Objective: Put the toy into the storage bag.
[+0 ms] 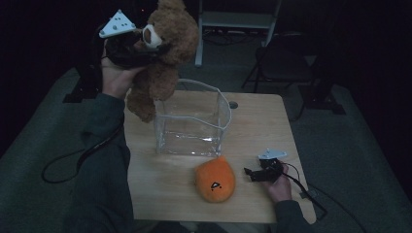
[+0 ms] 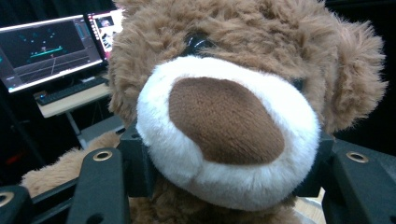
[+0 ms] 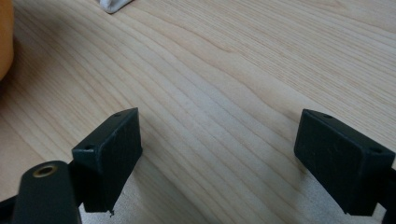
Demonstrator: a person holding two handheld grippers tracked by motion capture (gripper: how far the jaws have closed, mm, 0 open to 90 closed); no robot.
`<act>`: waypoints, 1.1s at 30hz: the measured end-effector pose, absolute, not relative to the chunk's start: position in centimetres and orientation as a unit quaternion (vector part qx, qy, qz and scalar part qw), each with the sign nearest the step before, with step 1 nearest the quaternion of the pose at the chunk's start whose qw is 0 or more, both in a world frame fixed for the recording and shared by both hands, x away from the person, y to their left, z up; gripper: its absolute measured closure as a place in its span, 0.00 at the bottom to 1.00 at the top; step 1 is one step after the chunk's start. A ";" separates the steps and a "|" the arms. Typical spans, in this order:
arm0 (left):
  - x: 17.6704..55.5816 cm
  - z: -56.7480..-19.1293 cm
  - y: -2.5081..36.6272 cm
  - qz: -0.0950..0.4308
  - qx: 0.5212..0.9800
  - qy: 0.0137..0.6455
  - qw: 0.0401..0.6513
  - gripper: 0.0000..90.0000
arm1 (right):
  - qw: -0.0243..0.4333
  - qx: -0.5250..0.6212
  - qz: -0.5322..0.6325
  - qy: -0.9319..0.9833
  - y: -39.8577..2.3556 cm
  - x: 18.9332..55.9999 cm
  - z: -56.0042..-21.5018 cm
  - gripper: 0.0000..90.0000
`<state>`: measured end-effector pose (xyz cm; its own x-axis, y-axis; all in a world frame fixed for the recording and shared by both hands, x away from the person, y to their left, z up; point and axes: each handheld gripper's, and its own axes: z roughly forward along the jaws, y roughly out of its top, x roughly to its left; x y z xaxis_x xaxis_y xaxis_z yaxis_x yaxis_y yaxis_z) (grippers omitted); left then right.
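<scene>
A brown teddy bear [image 1: 165,53] hangs in the air above the table's back left corner, held by its white muzzle [image 2: 224,130]. My left gripper [image 1: 141,43] is shut on that muzzle, one black jaw at each side of it. The bear's body dangles beside a clear plastic box [image 1: 192,121] with an open top. An orange plush toy [image 1: 215,179] lies on the wooden table [image 1: 262,126] in front of the box. My right gripper [image 1: 252,174] rests low near the table's front right, open, with bare wood between its fingers [image 3: 109,154].
A folding chair [image 1: 282,63] and a light shelf frame [image 1: 238,22] stand beyond the table. Monitors and a keyboard [image 2: 70,91] sit on a desk behind the bear. Cables trail off both table sides.
</scene>
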<state>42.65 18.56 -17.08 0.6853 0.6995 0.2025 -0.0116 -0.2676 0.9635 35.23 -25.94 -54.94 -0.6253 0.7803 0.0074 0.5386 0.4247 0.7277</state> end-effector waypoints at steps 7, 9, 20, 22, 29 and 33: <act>43.0 -16.4 17.9 0.319 0.730 0.229 0.559 0.44 | 0.168 0.399 0.358 0.827 -25.9 35.2 -54.9 0.16; 43.2 -16.3 17.7 0.317 0.730 0.230 0.561 0.44 | 0.168 0.399 0.358 0.827 -25.9 35.2 -54.9 0.16; 44.1 -15.9 16.3 0.309 0.732 0.217 0.567 0.44 | 0.168 0.399 0.358 0.827 -25.9 35.2 -54.9 0.16; 44.2 -15.8 16.0 0.310 0.732 0.212 0.568 0.44 | 0.168 0.399 0.358 0.827 -25.9 35.2 -54.9 0.16; 44.6 -15.7 15.2 0.304 0.733 0.206 0.573 0.44 | 0.168 0.399 0.358 0.827 -25.9 35.2 -54.9 0.16; 44.9 -15.9 14.6 0.294 0.737 0.196 0.576 0.44 | 0.168 0.399 0.358 0.827 -25.9 35.2 -54.9 0.16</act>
